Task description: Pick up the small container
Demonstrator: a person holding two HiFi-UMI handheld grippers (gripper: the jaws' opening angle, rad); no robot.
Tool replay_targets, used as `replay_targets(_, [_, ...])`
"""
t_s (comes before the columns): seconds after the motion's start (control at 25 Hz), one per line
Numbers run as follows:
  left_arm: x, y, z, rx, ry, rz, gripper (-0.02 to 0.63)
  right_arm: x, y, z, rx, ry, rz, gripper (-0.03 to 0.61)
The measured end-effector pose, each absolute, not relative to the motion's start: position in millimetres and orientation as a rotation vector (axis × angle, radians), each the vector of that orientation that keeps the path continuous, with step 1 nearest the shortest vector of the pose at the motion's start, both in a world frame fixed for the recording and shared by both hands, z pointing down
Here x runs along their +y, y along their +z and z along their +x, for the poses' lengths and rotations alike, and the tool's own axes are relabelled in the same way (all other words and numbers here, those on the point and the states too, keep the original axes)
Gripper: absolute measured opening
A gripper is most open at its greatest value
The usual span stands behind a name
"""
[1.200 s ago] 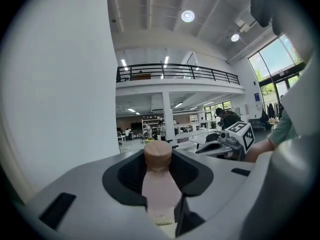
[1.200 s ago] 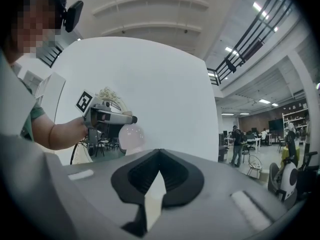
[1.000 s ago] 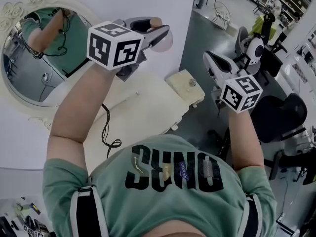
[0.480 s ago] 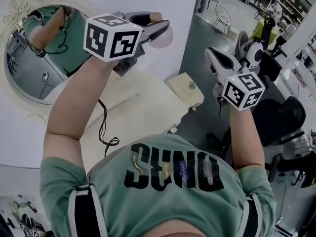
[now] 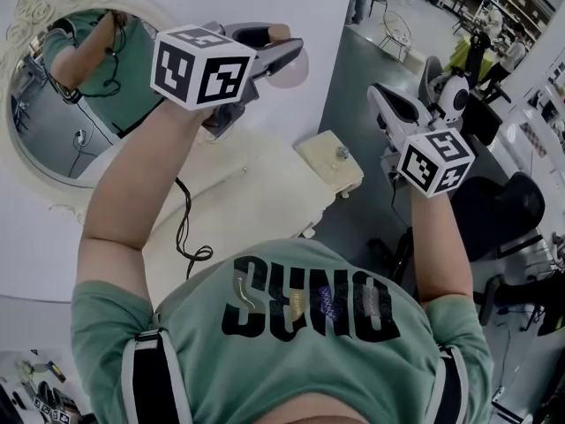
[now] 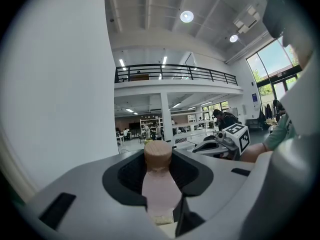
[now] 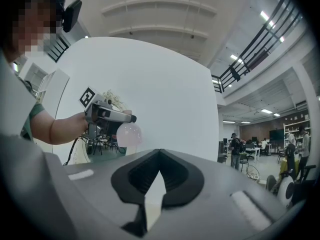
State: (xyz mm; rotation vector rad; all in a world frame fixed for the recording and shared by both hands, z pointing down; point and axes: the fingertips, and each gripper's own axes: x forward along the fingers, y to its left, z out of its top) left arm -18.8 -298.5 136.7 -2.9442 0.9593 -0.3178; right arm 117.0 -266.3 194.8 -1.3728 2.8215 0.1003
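Observation:
The small container (image 5: pixel 292 69) is a pale pink bottle with a wooden stopper. It is held up in the air in front of the white wall, and my left gripper (image 5: pixel 284 56) is shut on it. In the left gripper view the container (image 6: pixel 159 184) stands upright between the dark pads, stopper at the top. My right gripper (image 5: pixel 381 102) is off to the right, lower down, with its jaws together and nothing in them. The right gripper view shows its own gripper (image 7: pixel 159 156) closed, and beyond it the left gripper (image 7: pixel 107 116) with the pink container (image 7: pixel 129 134).
A cream dressing table (image 5: pixel 256 193) stands below the grippers, with a black cable (image 5: pixel 187 228) lying across it. An oval mirror with an ornate frame (image 5: pixel 22 29) is at the left. A small cream drawer unit with a knob (image 5: pixel 331 159) sits at the table's right end. Dark office chairs (image 5: pixel 503 210) stand at the right.
Over the last second the left gripper with the container has shifted a little left and up in the head view. The grip is the same and the right gripper has hardly moved.

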Motion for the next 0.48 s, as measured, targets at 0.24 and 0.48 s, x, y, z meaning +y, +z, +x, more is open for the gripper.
replay_targets(0.24, [-297.8,141.8,-17.1,0.952,-0.329,-2.952,0.137,-266.4,194.3,120.5,2.8,0.098,-1.374,0.009])
replay_targets(0.48, [-298.3,144.9,-16.1,0.952,-0.337,-2.956,0.137,-268.7,194.9,126.6,2.789,0.065,-1.379,0.008])
